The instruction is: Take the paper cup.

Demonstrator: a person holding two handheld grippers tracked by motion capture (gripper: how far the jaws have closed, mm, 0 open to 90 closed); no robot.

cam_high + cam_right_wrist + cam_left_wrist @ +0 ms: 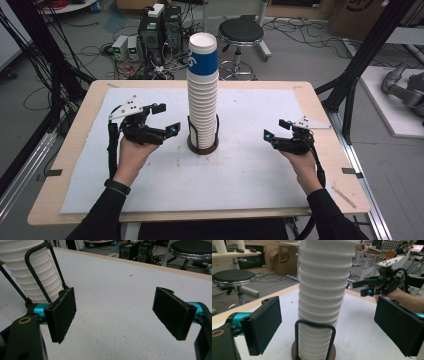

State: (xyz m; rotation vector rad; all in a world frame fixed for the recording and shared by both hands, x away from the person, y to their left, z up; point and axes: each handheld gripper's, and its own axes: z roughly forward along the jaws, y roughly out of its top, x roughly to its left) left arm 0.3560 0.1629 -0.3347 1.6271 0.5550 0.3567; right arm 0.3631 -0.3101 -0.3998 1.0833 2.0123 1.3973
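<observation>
A tall stack of white paper cups stands upright in a dark wire holder with a round brown base, near the middle of the white mat on the wooden table. The top cup carries a blue band.

Left gripper: held in the person's left hand, just left of the stack, near its lower part, not touching it. Jaws are released and stand wide apart; in the left gripper view the stack rises between the two black pads, with clear gaps on both sides. Nothing is grasped.

Right gripper: held in the right hand, well apart from the stack on the right side of the mat, pointing left toward it. Its jaws are also spread; in the right gripper view only bare mat lies between the pads, with the stack and holder off to the far left.

A black round stool and computer boxes stand on the floor beyond the far edge of the table.
</observation>
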